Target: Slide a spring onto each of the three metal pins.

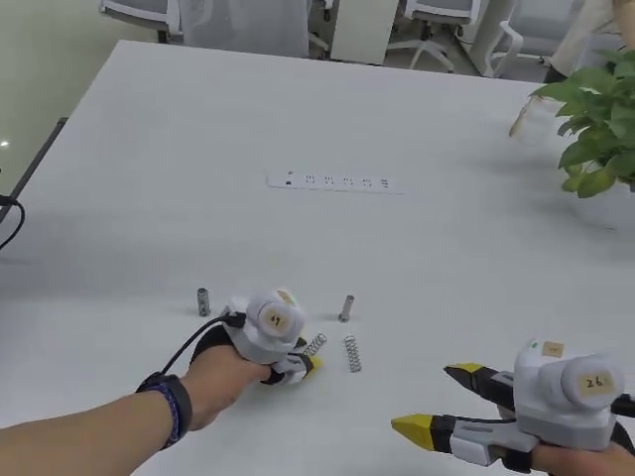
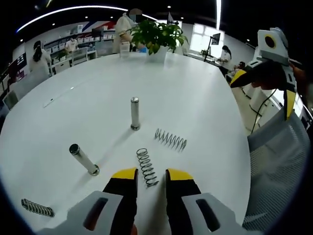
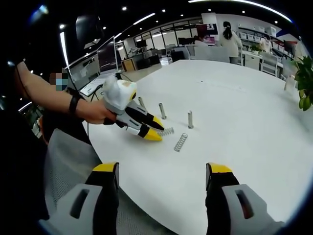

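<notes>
Spring (image 2: 146, 165) lies flat on the white table (image 2: 205, 112), with its near end between the tips of the left gripper (image 2: 149, 176).
The left jaws stand slightly apart, straddling that spring without clamping it. The right gripper (image 3: 164, 172) hangs wide open and empty, well off to the side. The likely slip is a pinch at the coil's very end, which could squash it or flick it away towards the second spring (image 2: 170, 139). Swinging it up may also topple the upright pin (image 2: 135, 113) nearby, which looks free-standing.
</notes>
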